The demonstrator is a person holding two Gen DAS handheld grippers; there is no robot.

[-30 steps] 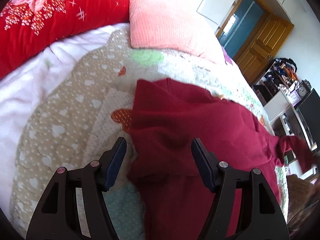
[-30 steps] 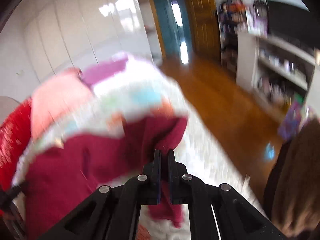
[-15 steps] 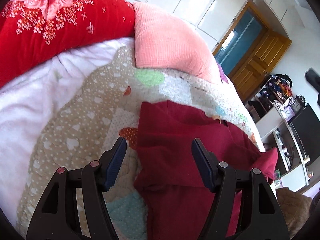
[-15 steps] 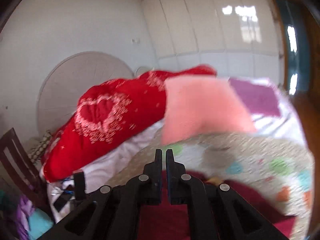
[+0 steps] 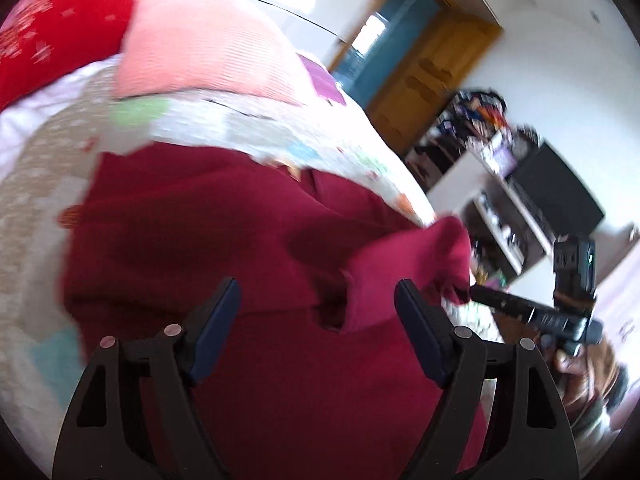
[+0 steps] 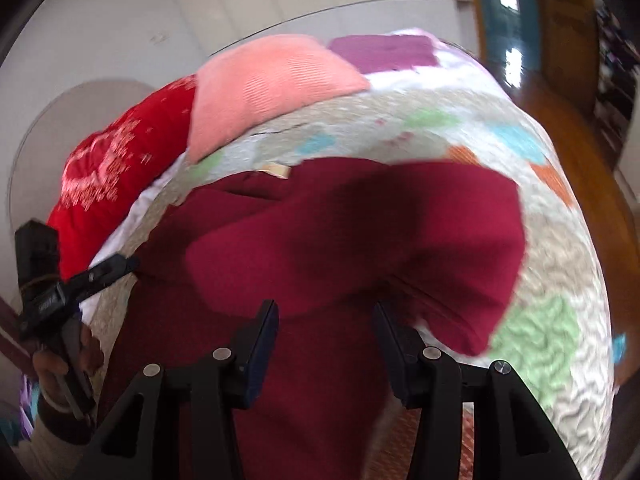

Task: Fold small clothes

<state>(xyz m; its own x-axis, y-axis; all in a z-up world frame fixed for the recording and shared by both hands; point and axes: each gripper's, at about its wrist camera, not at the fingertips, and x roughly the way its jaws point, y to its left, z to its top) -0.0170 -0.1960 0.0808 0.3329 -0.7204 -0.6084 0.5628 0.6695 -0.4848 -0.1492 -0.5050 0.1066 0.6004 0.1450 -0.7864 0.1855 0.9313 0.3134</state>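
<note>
**Sleeve folded over, both grippers letting go**

Maroon garment [image 6: 320, 240] lies on the patchwork quilt [image 6: 560, 280] near the bed's foot edge, one sleeve [image 6: 440, 232] flopped across its body. Right gripper [image 6: 325, 334] jaws opening just above the fabric, nothing pinched. Left gripper [image 5: 318, 308] jaws widening, spread over the cloth, no grip. Pink pillow [image 5: 200, 40] and red duvet [image 5: 52, 40] at the head end

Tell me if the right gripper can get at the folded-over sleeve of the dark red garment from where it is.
Probably yes. The right gripper hangs just over the dark red garment, its fingers opening with nothing gripped, and the sleeve lies right ahead on the quilt. The left gripper is off to the side.
</note>
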